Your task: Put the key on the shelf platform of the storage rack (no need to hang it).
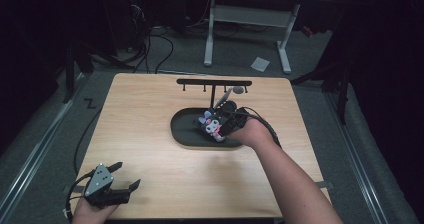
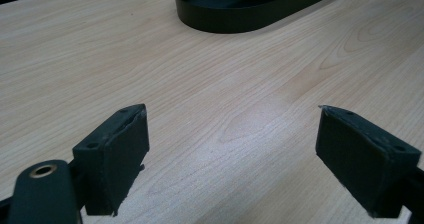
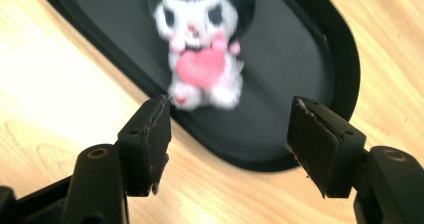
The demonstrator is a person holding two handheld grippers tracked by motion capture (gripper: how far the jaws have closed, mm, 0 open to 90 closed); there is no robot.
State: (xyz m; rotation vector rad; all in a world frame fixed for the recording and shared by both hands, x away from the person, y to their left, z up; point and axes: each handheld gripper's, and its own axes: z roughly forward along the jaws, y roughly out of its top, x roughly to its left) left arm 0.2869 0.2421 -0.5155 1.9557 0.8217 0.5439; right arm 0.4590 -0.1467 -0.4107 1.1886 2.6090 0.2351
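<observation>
Oval black tray (image 1: 186, 134) at table (image 1: 150, 149) centre; plush toy (image 1: 212, 125) inside it toward 3 o'clock, right gripper (image 1: 223, 126) over it. Left gripper (image 1: 127, 176) at 7 o'clock, jaws apart.

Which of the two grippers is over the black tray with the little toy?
The right gripper. It sits over the black oval tray with its jaws open toward the plush toy, while the left gripper is at the table's near left corner.
</observation>
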